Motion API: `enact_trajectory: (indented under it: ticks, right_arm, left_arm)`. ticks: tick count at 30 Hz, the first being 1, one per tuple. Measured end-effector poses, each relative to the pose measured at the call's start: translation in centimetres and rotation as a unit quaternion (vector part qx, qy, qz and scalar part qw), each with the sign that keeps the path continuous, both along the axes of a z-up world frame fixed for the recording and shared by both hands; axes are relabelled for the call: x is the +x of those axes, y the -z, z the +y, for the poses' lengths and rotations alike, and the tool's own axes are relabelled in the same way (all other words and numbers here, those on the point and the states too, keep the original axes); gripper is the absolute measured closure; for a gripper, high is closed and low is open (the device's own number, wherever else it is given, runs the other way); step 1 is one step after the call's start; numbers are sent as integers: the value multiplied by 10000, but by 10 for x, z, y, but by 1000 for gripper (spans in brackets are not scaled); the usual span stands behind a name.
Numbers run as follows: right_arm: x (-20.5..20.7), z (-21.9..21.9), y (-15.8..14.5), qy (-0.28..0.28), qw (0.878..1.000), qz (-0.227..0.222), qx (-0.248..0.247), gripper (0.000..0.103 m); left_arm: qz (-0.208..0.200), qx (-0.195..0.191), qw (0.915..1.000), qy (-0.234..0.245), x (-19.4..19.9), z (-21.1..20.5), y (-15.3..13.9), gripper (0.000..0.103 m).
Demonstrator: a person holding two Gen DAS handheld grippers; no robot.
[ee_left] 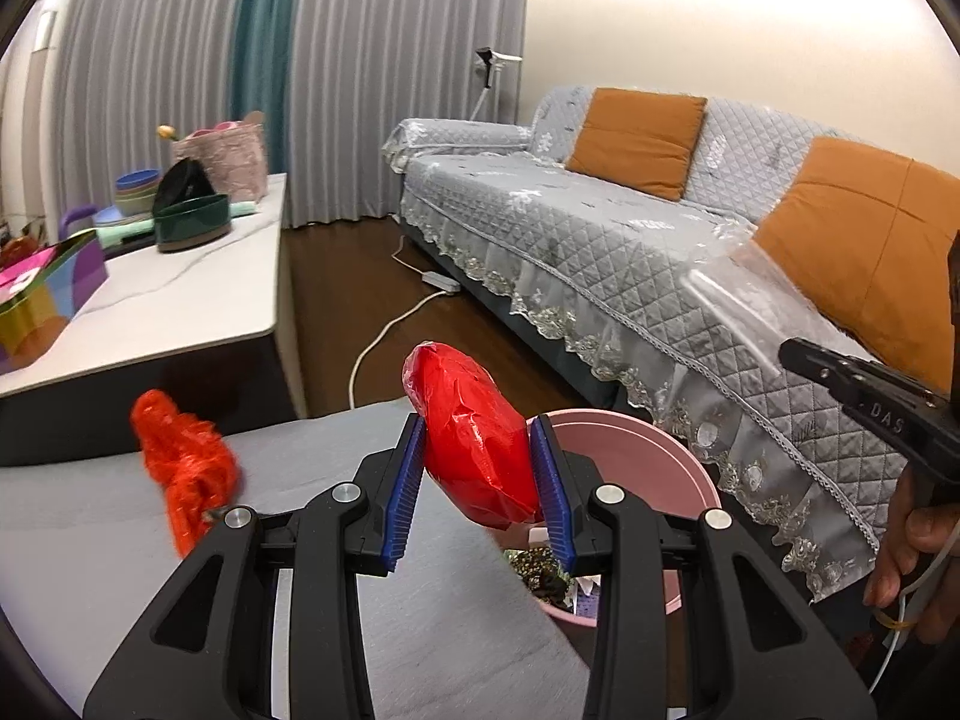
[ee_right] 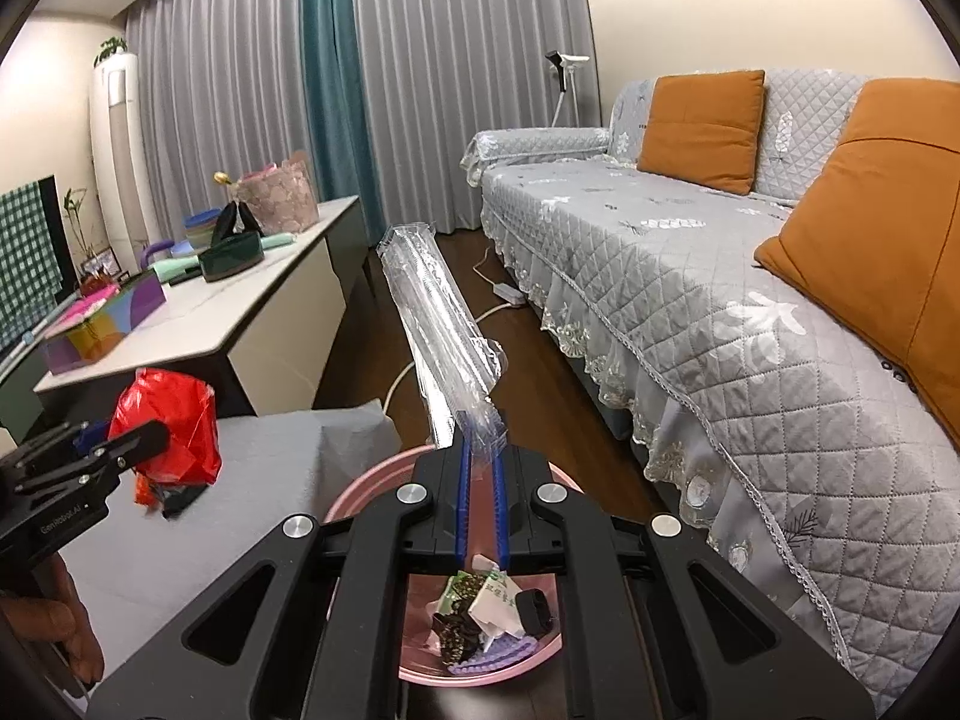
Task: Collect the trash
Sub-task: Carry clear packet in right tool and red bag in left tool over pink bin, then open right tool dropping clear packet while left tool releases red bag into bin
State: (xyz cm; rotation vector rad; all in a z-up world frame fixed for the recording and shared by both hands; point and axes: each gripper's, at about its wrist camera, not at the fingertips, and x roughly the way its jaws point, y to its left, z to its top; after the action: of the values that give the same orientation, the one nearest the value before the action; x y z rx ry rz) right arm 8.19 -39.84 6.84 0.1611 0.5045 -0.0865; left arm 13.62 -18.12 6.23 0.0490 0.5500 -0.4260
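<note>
The right gripper (ee_right: 481, 495), fingers pinching a clear wrapper (ee_right: 441, 324) pointing to 11 o'clock, hangs directly over the bin (ee_right: 360, 492), nearer than the left gripper (ee_left: 480, 480) clamping a red wad (ee_left: 474, 438).

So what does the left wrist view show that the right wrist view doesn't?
Only the left wrist view shows the loose red plastic scrap lying on the grey surface. Only the right wrist view shows the wrappers already at the bottom of the pink bin. Both show the left gripper shut on the red crumpled bag and the right gripper shut on the clear plastic wrapper above the bin.
</note>
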Motion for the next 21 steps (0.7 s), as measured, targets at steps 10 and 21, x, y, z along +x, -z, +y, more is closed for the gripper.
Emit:
enact_trajectory:
  ticks: [10, 21]
  right_arm:
    - [14, -12, 18, 106, 9995, 260, 123, 96]
    - [25, -23, 34, 227, 9982, 522, 199, 60]
  left_arm:
    - [124, 109, 9992, 367, 21, -39, 11, 67]
    - [346, 143, 9968, 701, 35, -66, 26, 55]
